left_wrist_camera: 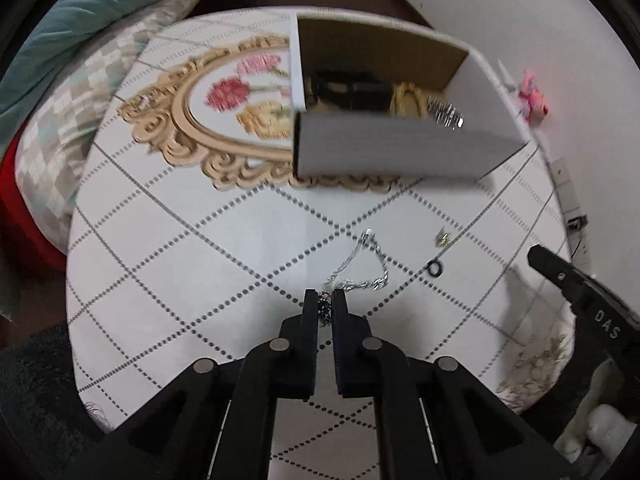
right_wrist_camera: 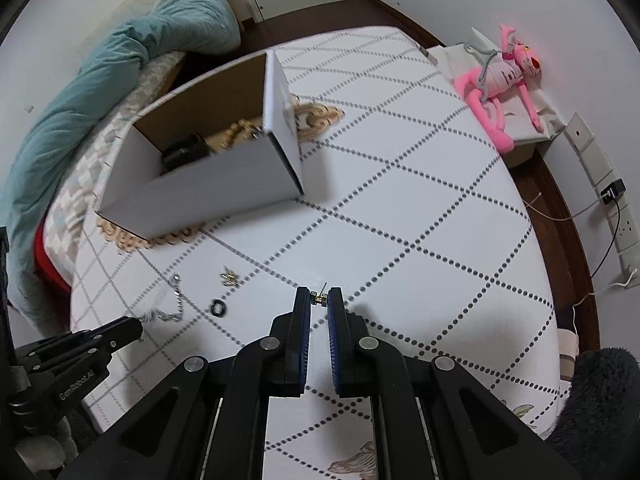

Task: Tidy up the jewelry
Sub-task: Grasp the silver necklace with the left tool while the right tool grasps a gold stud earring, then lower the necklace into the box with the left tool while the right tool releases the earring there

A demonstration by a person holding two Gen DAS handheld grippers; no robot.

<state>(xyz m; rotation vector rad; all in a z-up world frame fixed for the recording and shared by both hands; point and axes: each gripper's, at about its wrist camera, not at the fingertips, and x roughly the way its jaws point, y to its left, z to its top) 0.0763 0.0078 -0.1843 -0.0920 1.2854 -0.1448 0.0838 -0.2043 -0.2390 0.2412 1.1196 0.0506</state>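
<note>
Table: white cloth with dotted grey diamonds covers the table (right_wrist_camera: 420, 200); a flower picture in a carved gold frame (left_wrist_camera: 180, 136) lies flat on it, partly under the box.
Box: white cardboard box (right_wrist_camera: 208, 188), brown inside, open at the top, standing on the far part of the table from both claws; a dark item and gold-coloured pieces already lie in it, blurred.
Left claw: left claw (left_wrist_camera: 325, 300) is pressed together on one end of the silver chain (left_wrist_camera: 360, 268) — the pinched end is bunched between the pads, while the rest trails away from the tips in a loop on the cloth.
Right claw: right claw (right_wrist_camera: 319, 300) is pinching a small gold earring (right_wrist_camera: 320, 298), its thin post sticking up past the tips.
Chain's axis: from the pinched end it runs forward towards the box, so a lift would likely drag the loose loop behind.
Box from the claws: straight ahead and slightly right in the left wrist view; ahead and to the left in the right wrist view, with bare cloth between. Which claw is nearer I cannot tell.
Loose pieces: a small black ring (left_wrist_camera: 435, 268) and a small gold piece (left_wrist_camera: 443, 238) lie just beside the chain, on its right in the left wrist view — between the two claws, untouched.
Step, as judged: both claws loaded; carrying to the box seems next.
</note>
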